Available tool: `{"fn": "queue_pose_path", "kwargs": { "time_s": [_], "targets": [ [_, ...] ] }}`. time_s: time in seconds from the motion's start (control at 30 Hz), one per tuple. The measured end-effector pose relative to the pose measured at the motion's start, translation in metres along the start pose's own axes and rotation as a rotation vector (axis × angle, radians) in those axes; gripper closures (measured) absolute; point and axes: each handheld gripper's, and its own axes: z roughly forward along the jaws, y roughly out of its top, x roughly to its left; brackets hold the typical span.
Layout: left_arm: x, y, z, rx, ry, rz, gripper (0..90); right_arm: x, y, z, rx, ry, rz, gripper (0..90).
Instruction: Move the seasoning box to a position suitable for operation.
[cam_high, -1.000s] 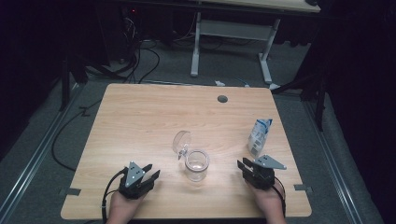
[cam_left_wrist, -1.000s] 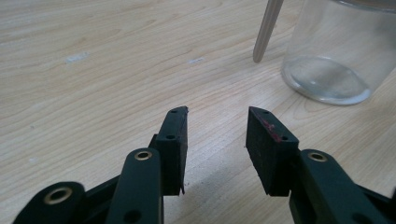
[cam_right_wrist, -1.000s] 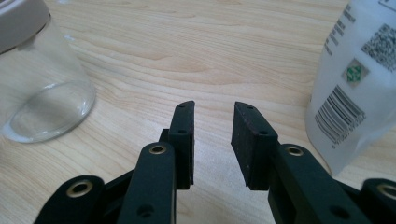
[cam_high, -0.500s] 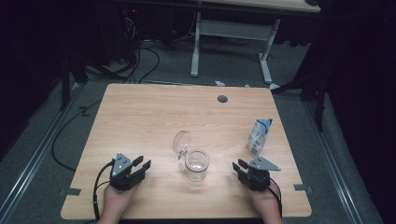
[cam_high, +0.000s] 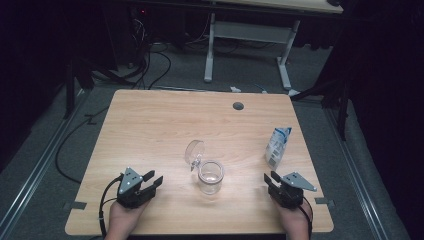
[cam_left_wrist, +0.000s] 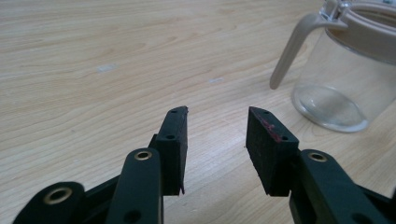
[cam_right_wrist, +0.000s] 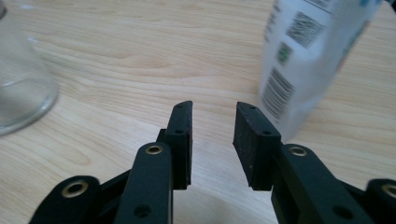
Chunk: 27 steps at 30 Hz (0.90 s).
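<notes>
A clear glass jar (cam_high: 210, 176) stands near the table's front middle, its hinged lid (cam_high: 194, 151) swung open to the back left. A white and blue pouch (cam_high: 278, 146) stands upright at the right. My left gripper (cam_high: 154, 177) rests low, left of the jar, open and pointing toward it, with only bare wood between its jaws (cam_left_wrist: 217, 116); the jar (cam_left_wrist: 345, 70) is ahead to the right. My right gripper (cam_high: 270, 176) is open below the pouch (cam_right_wrist: 308, 56), holding nothing (cam_right_wrist: 213, 109). Both pairs of jaws have just been opening a little.
The wooden table (cam_high: 165, 125) has a round cable hole (cam_high: 238, 106) near its far edge. Cables and a second desk's legs (cam_high: 210, 50) lie on the dark floor beyond. The person's hands sit at the front edge.
My left gripper has edged left and turned slightly. My right gripper dipped leftward, then shifted back to the right. Jar and pouch have stayed put.
</notes>
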Motion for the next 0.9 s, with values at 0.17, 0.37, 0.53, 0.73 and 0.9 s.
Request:
{"fn": "queue_pose_path", "kwargs": {
  "time_s": [0.17, 0.37, 0.53, 0.73, 0.9],
  "targets": [
    [-0.012, 0.000, 0.000, 0.005, 0.001, 0.007, 58.2, -0.016, -0.001, -0.005, -0.012, -0.021, 0.044, 57.2],
    [-0.017, -0.005, -0.002, -0.006, 0.045, -0.036, 57.1, -0.033, 0.013, 0.002, -0.031, -0.040, 0.071, 47.2],
    [-0.020, -0.002, -0.005, -0.006, 0.041, 0.016, 56.7, -0.038, 0.025, 0.011, -0.033, -0.054, 0.067, 44.5],
    [-0.018, -0.011, -0.002, 0.013, 0.015, 0.032, 56.6, -0.040, 0.038, 0.014, -0.061, -0.091, 0.077, 44.0],
    [-0.015, -0.015, -0.003, 0.010, 0.007, 0.013, 56.7, -0.039, 0.047, 0.023, -0.052, -0.128, 0.051, 54.9]
  ]
}}
